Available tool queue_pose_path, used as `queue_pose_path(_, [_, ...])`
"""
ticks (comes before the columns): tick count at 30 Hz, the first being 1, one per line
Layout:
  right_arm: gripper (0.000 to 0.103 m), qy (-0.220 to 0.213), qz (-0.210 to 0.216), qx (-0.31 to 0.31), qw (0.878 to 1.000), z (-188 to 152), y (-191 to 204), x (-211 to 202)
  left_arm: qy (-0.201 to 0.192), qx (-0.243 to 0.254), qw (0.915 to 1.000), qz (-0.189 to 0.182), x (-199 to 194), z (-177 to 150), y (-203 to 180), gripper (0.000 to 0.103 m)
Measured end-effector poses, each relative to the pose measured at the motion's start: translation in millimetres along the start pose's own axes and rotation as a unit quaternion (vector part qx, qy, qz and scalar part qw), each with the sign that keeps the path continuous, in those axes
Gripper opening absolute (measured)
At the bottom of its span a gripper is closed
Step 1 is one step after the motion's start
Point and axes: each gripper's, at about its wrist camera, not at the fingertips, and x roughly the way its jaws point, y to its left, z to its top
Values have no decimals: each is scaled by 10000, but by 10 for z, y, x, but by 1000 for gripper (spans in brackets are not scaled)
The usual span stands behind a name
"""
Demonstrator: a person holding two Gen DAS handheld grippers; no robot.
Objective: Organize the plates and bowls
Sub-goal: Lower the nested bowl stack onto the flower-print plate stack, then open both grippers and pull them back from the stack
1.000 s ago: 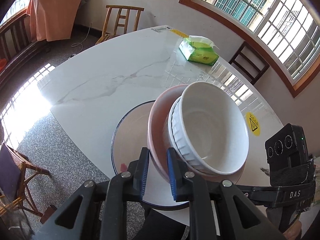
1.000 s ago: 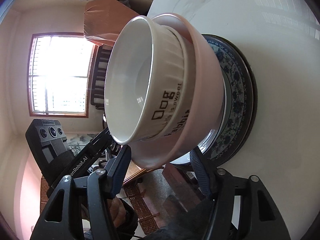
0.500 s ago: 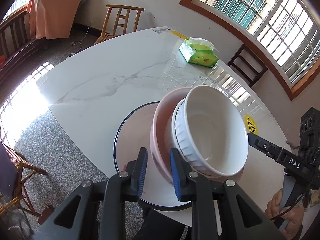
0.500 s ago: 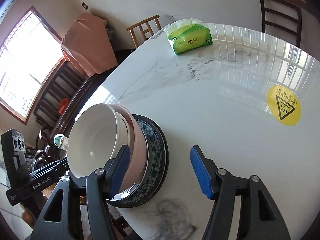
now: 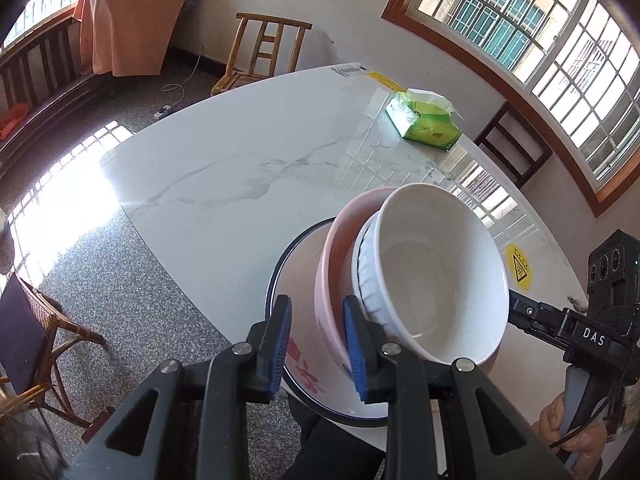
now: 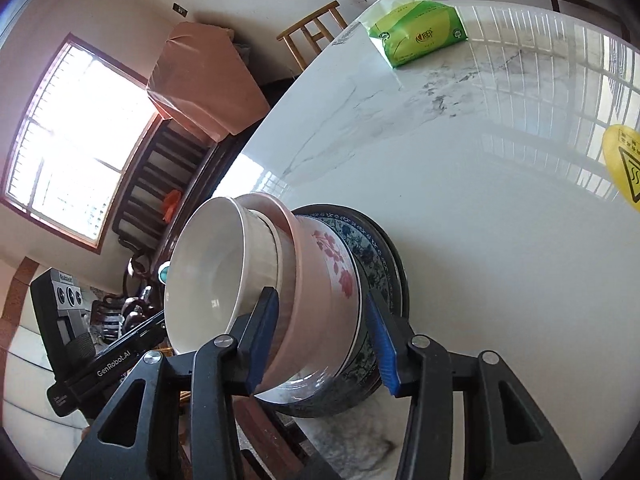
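Note:
A white ribbed bowl (image 5: 436,276) sits nested in a pink bowl (image 5: 340,248). Both rest on a white dish with pink flowers (image 6: 340,264), which lies on a dark blue-patterned plate (image 6: 380,256) at the table's near edge. My left gripper (image 5: 316,344) is open and straddles the pink bowl's near rim, one pad outside and one between the two bowls, with a gap showing at the outer pad. My right gripper (image 6: 322,340) is open at the stack's other side, its pads either side of the pink bowl (image 6: 308,280) and the flowered dish.
The stack stands on a white marble table (image 5: 240,168). A green tissue pack (image 5: 426,122) lies at the far side and a yellow warning sticker (image 5: 519,266) is to the right of the stack. Wooden chairs (image 5: 264,52) stand around the table. A hand (image 5: 568,436) holds the right gripper.
My left jaws have widened off the pink bowl's rim. My right gripper, which stood back over the table half a second ago, has come in around the stack's side.

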Motion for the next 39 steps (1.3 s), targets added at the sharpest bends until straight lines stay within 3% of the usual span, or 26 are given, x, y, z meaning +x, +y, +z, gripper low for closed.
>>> queue_pose_path(7, [56,-183,17,-3,9998,-63,-1,-70,-156,210,9997,23,-31,-35,-7,27])
queue_pose_path(11, [64,-836,-575,-558,9933,-167,190,-246,-644,592,9956,341,-107,-136,-109,28])
queue_pose_path(15, [66,-1745,-1179,-1147,9708,-383,436,-470,-1378,717,9874,314,-315,-262,-77,28])
queue_pose_path(18, [78,-2274,-1229,-1326,9569,-560,574,-603,-1859,705,9796,307,-454,-364,-35,29])
queue_pose_path(21, [80,-2685,-1306,-1502,9425,-728,713,-675,-2037,689,9764,197,-525,-457,-27,37])
queue_pose_path(24, [82,-2922,-1396,-1724,9303,-874,858,-703,-2163,820,9726,228,-571,-576,-88,37])
queue_pose_path(27, [92,-3221,-1470,-1881,9161,-1016,961,-752,-2290,1061,9670,339,-620,-705,-200,37])
queue_pose_path(30, [103,-3711,-1621,-1979,8927,-1222,1025,-877,-2497,1256,9591,447,-685,-832,-320,37])
queue_pose_path(33, [103,-4055,-1775,-2158,8704,-1383,1093,-947,-2632,1365,9542,411,-740,-950,-420,42])
queue_pose_path(35, [103,-4048,-1813,-2150,8701,-1435,1096,-956,-2631,1432,9534,361,-755,-1010,-485,43])
queue_pose_path(39, [103,-3943,-1706,-1893,8829,-1517,1041,-1007,-2650,1563,9509,334,-776,-1123,-602,43])
